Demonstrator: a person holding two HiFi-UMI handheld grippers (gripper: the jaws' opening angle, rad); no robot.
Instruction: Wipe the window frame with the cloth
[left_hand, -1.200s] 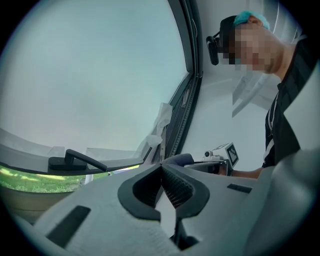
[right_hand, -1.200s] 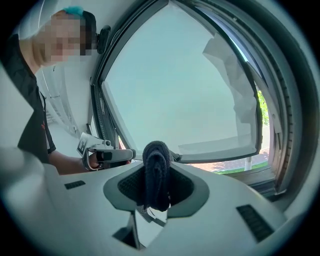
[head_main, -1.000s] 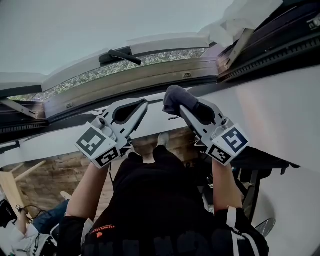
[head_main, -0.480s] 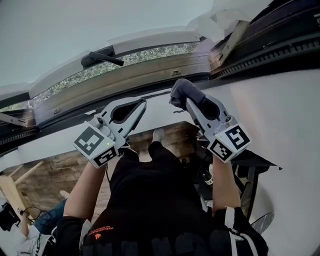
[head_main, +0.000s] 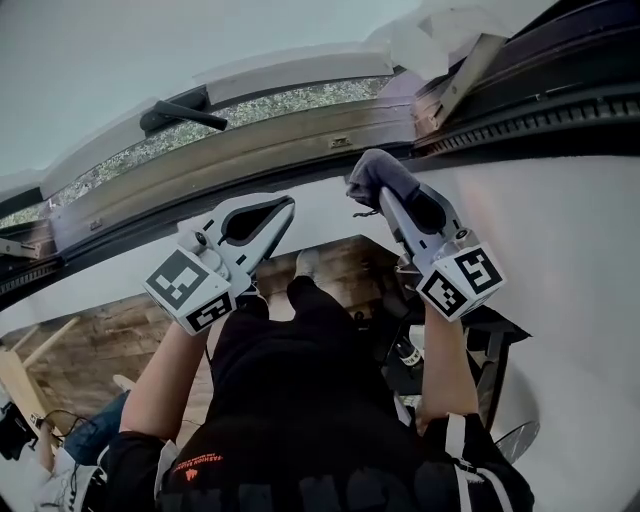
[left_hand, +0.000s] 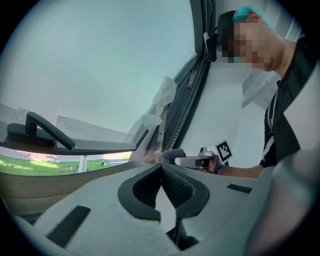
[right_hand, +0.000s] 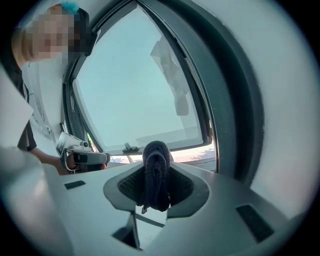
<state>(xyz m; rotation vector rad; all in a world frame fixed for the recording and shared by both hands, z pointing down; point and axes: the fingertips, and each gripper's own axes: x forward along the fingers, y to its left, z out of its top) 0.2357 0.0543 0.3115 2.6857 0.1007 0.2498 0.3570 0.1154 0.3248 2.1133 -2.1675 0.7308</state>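
Observation:
A dark grey cloth (head_main: 374, 173) (right_hand: 156, 172) is bunched between the jaws of my right gripper (head_main: 385, 195) (right_hand: 156, 165), which is shut on it. The cloth sits just below the wooden window frame (head_main: 250, 150), close to its dark lower seal. My left gripper (head_main: 283, 207) (left_hand: 161, 168) is shut and holds nothing; it hovers over the white sill (head_main: 330, 205), left of the right one. The open window sash carries a black handle (head_main: 178, 112) (left_hand: 42, 131). From the left gripper view, the right gripper (left_hand: 192, 161) and cloth show beside the frame's corner.
Crumpled white protective film (head_main: 440, 35) (left_hand: 160, 102) hangs at the frame's upper right corner. A dark frame with a ribbed seal (head_main: 540, 110) runs along the right. A white wall (head_main: 570, 260) lies to the right, and wooden flooring (head_main: 90, 350) lies below.
Both grippers have edged up toward the window frame, the right one carrying the cloth closer to the lower seal. The head view has shifted slightly left.

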